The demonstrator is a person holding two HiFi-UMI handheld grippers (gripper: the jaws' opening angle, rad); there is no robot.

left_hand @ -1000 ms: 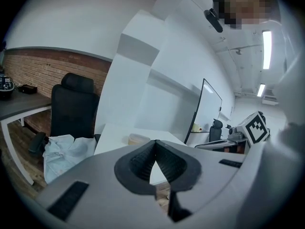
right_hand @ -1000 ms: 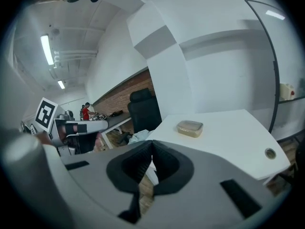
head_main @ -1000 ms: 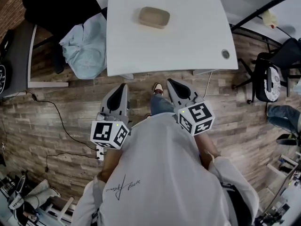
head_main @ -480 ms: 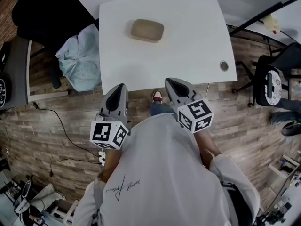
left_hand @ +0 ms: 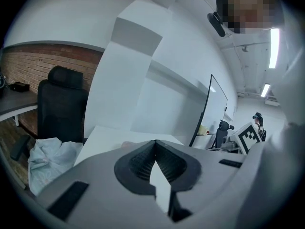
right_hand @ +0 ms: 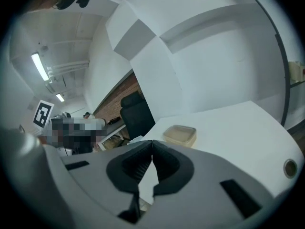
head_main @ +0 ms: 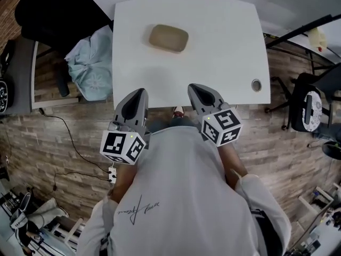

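Meanwhile, the left gripper (head_main: 140, 93) and right gripper (head_main: 194, 88) had jaws clenched on nothing. The tan container (head_main: 168, 38) lay well apart on the table (head_main: 224, 41), at 1 and 11 o'clock respectively.

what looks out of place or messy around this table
A crumpled pale blue cloth is heaped on the black chair left of the white table, and a loose cable trails across the wood floor. The tan container sits flat on the table, with nothing spilled.
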